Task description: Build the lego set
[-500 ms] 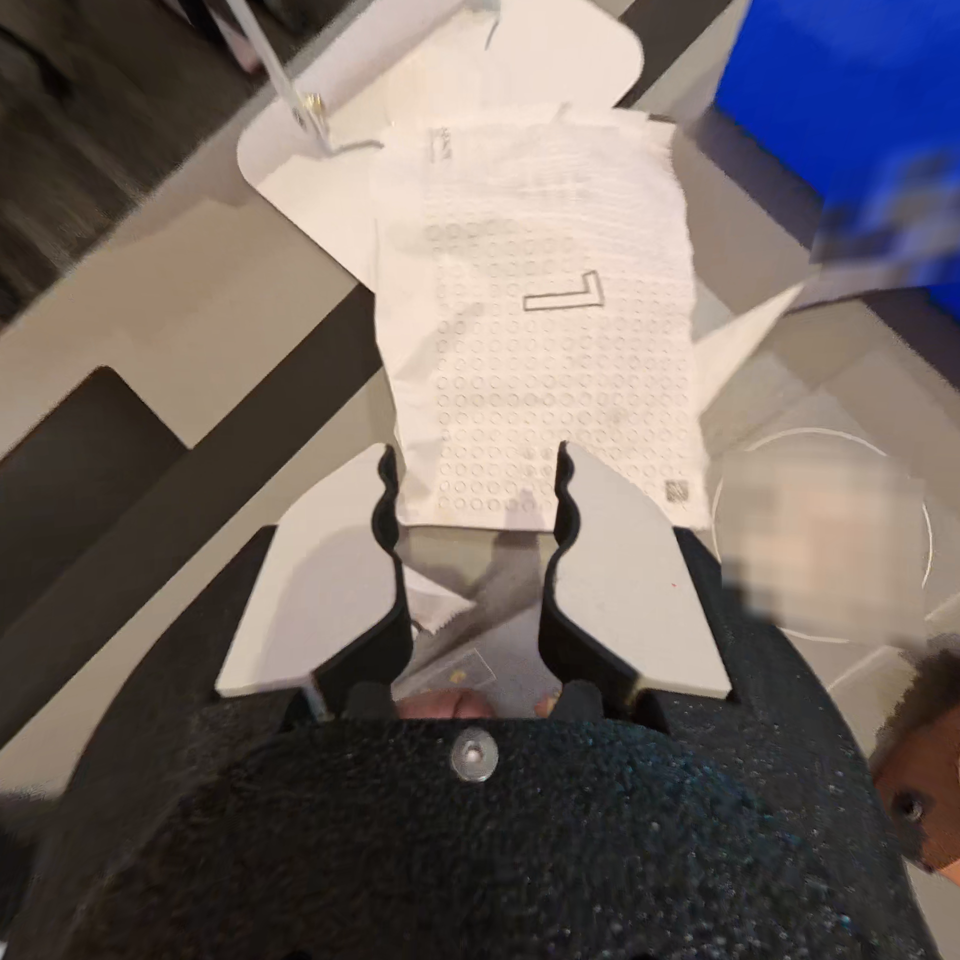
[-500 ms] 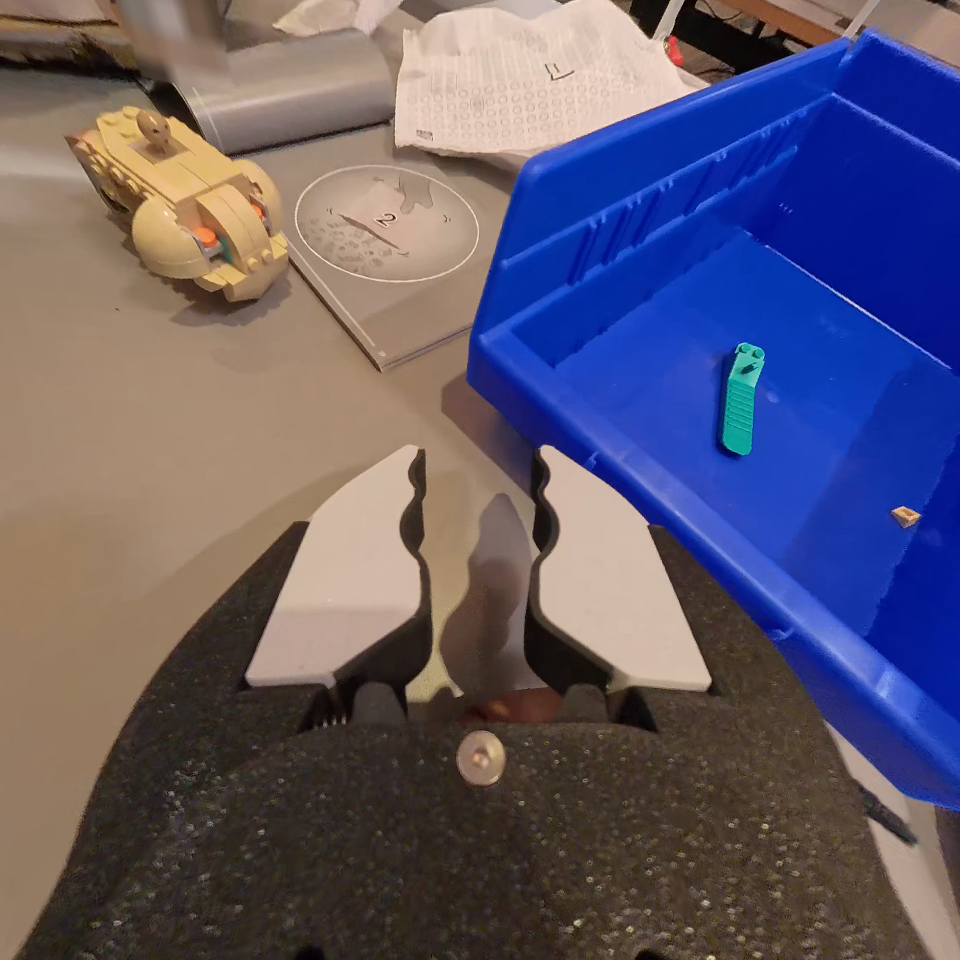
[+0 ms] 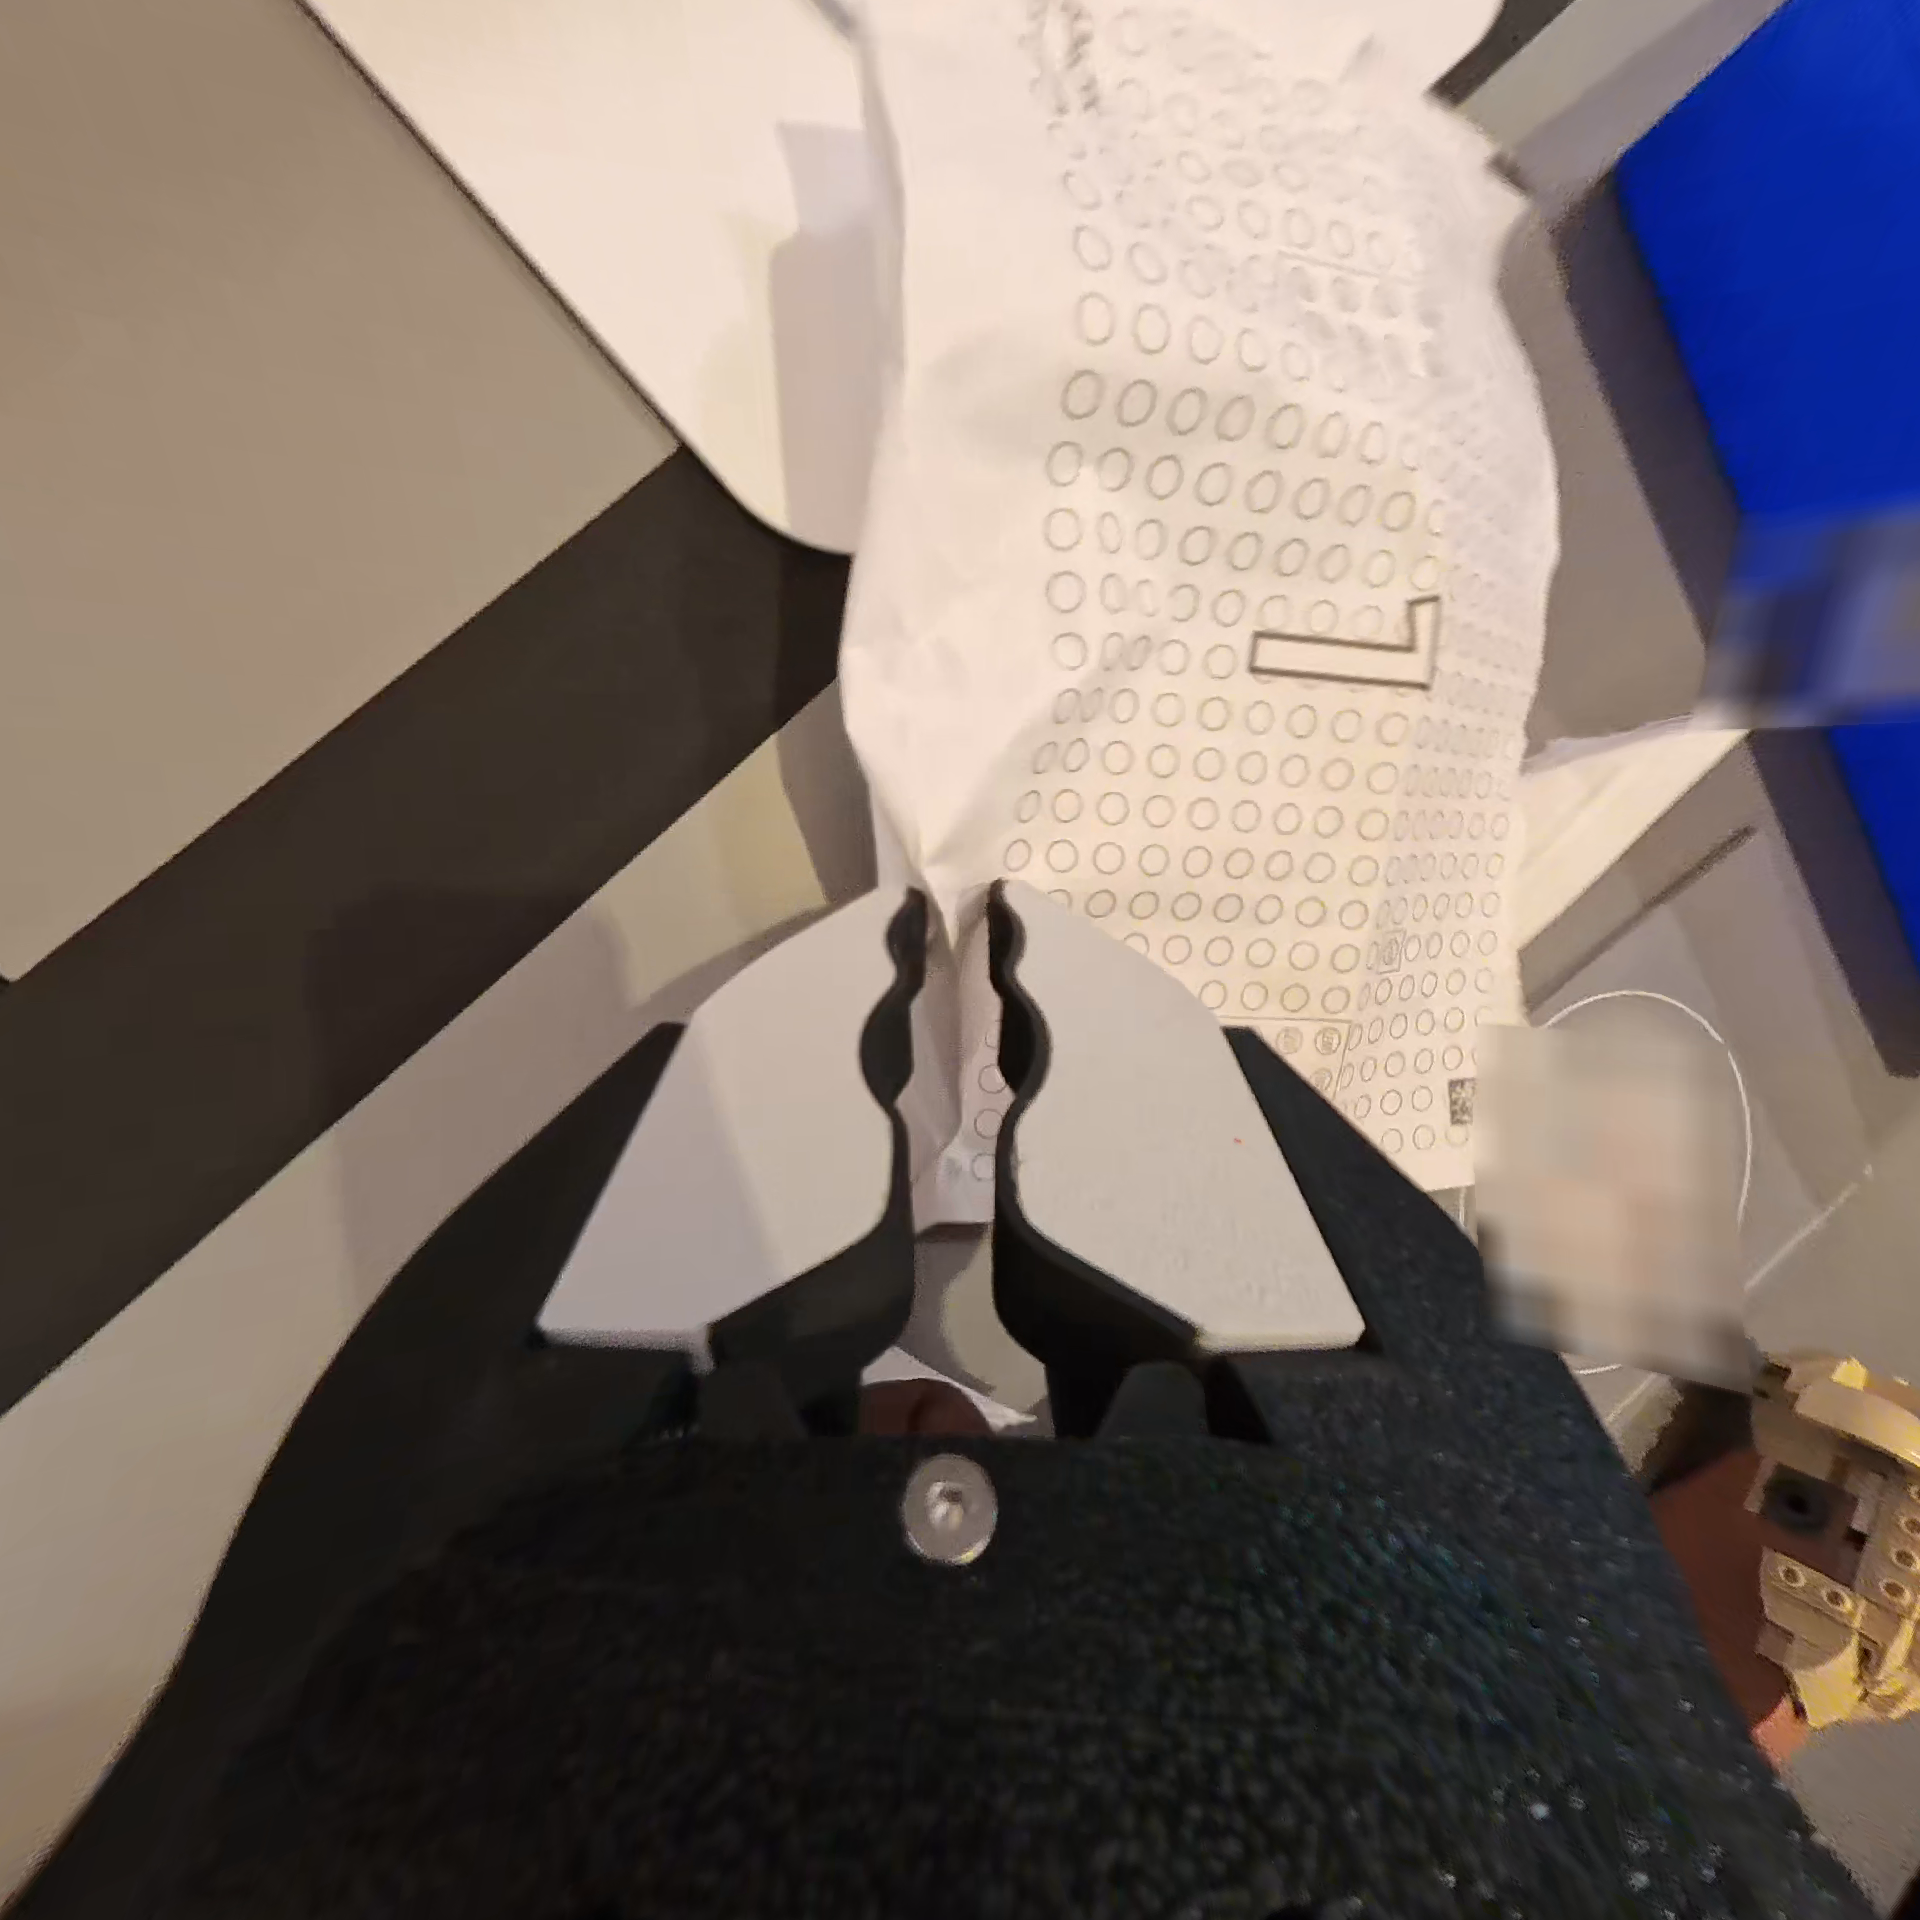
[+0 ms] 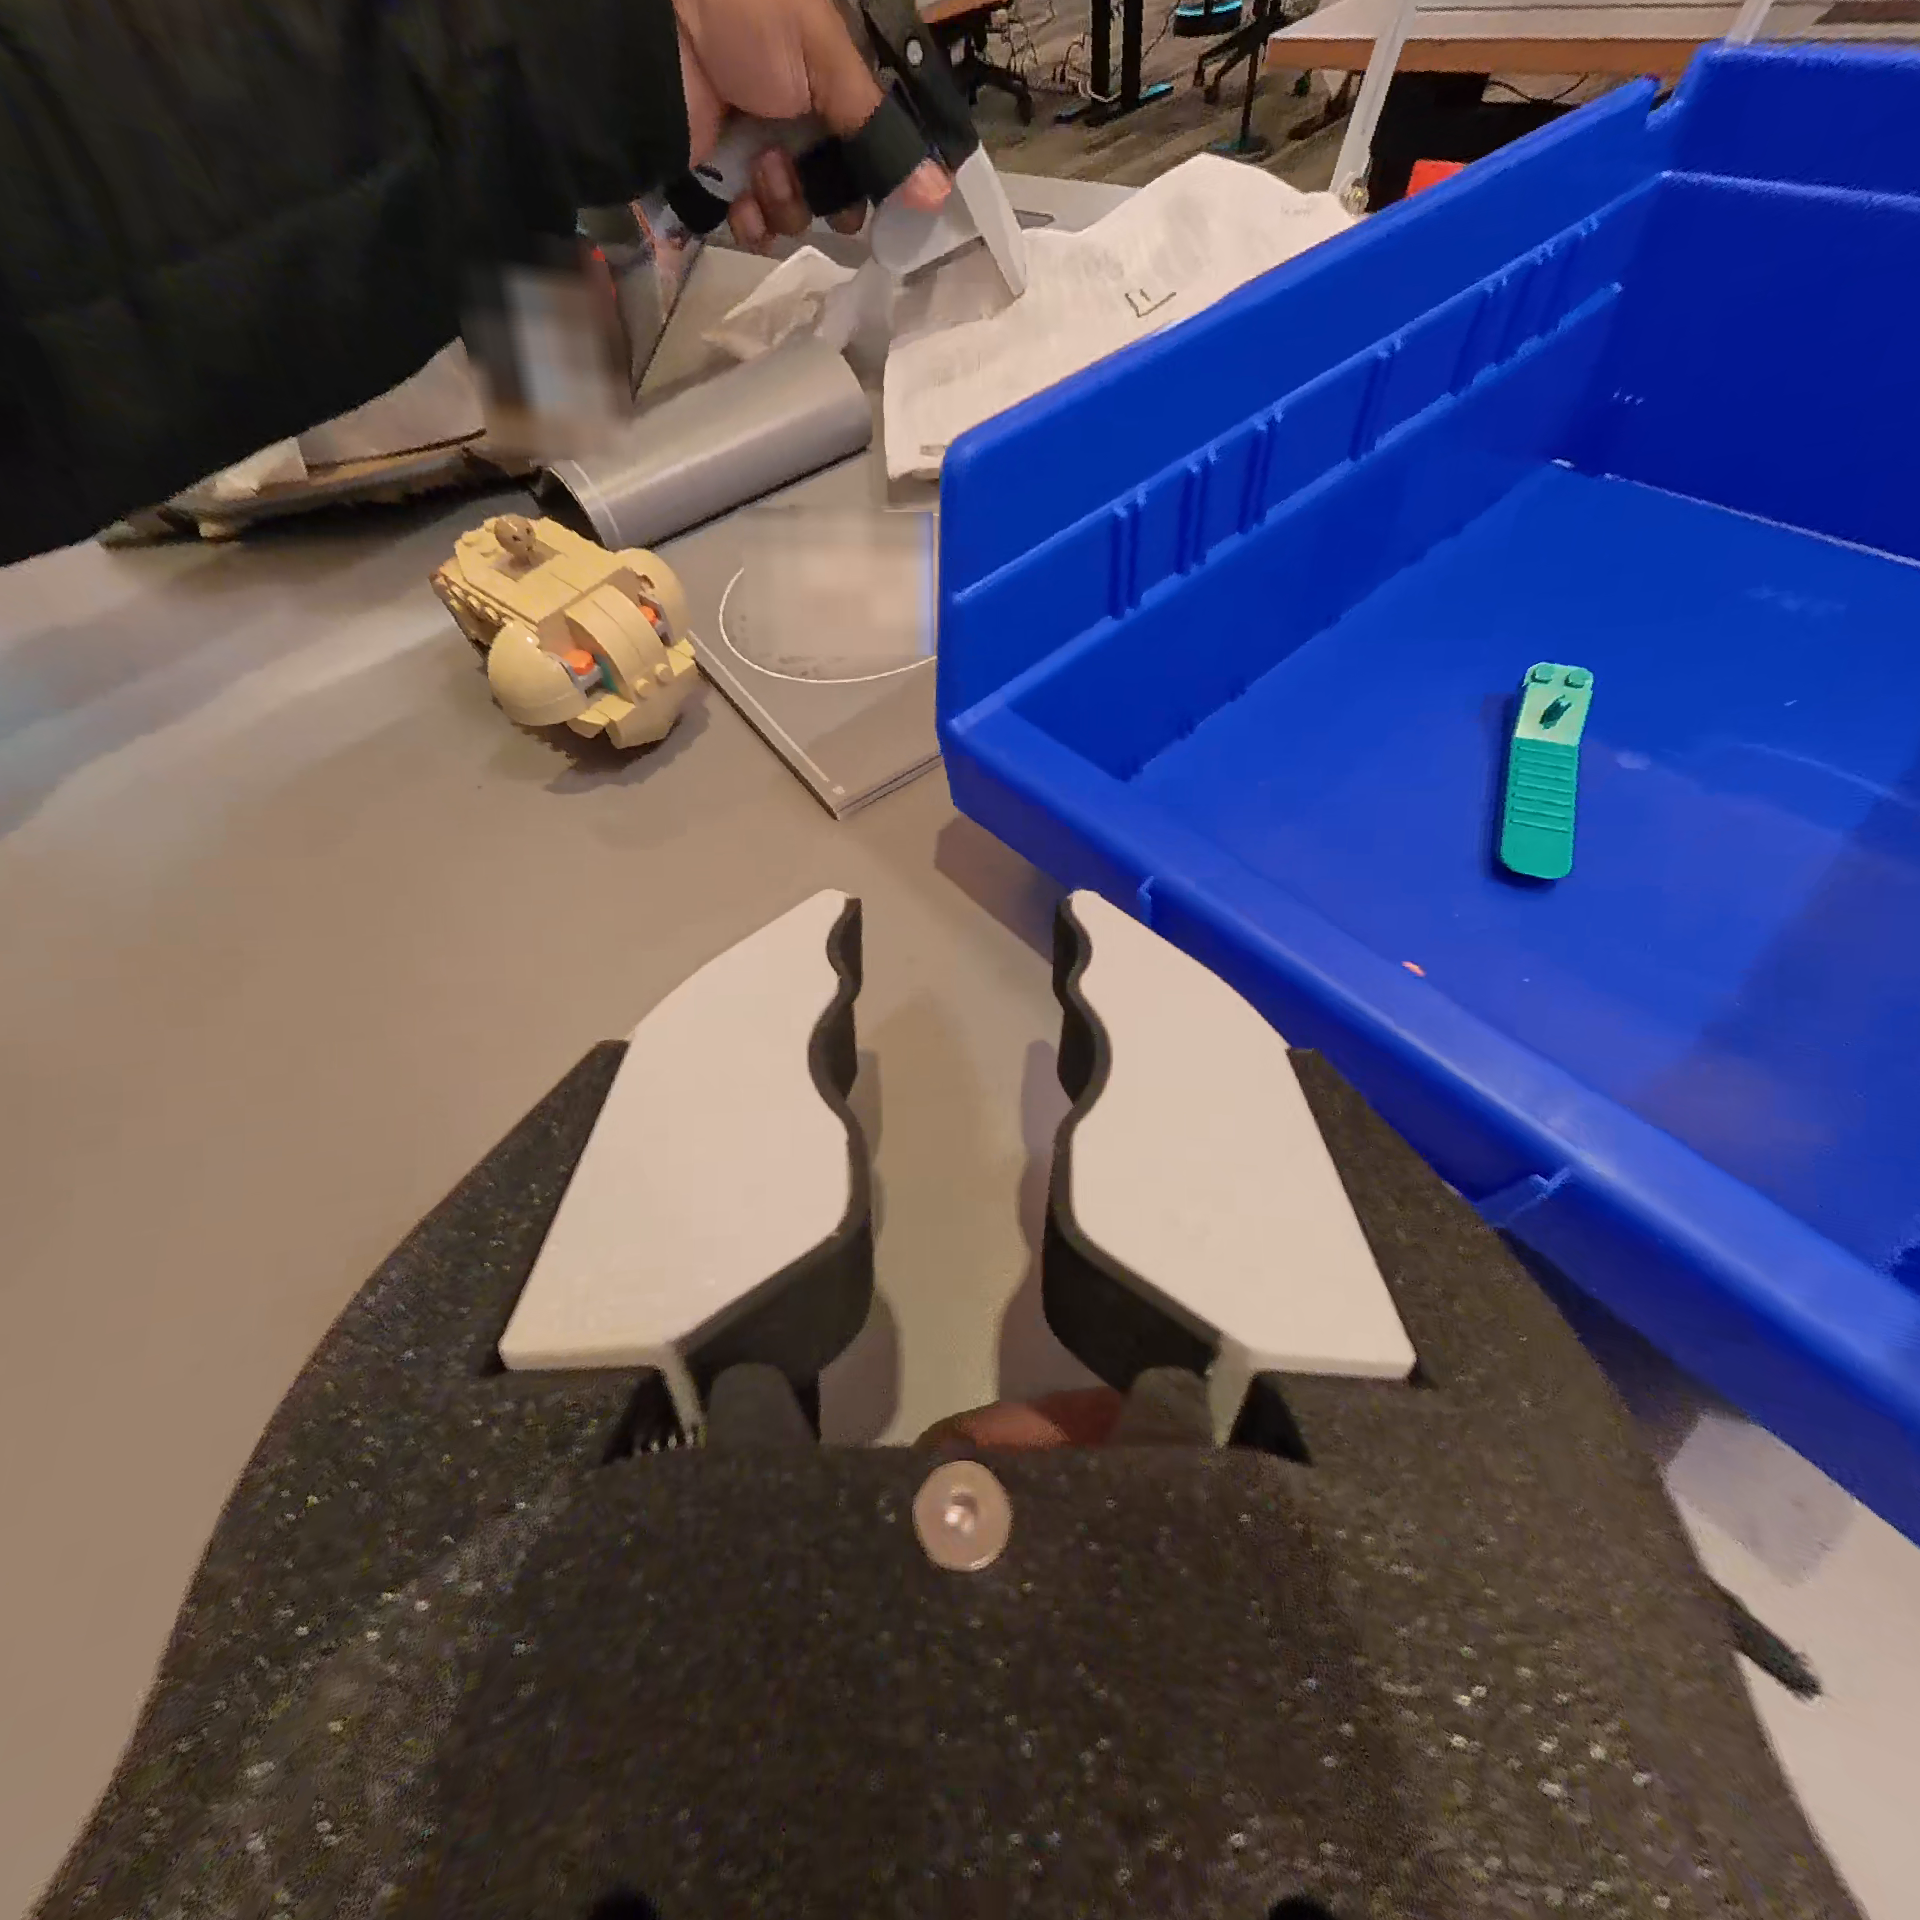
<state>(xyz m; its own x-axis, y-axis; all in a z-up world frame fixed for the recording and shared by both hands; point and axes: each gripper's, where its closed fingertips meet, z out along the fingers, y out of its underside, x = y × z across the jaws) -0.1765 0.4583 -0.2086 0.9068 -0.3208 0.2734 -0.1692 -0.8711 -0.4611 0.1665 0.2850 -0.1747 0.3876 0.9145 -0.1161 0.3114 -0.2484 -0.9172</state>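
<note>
Left wrist view: left gripper (image 3: 954, 904) has its fingers nearly together, pinching a gathered fold of the white paper bag (image 3: 1226, 623) printed with small circles; the paper puckers where the pads press it. Bag lies toward the far edge of the grey tabletop (image 4: 312, 987), beside the blue bin (image 4: 1351, 582). Right wrist view: right gripper (image 4: 956, 914) stands wide apart over bare tabletop, nothing between its pads. Near it: the bin's front corner (a green ribbed tool (image 4: 1543, 769) lies inside), a tan brick-built model (image 4: 571, 639) and a grey booklet (image 4: 831, 686).
</note>
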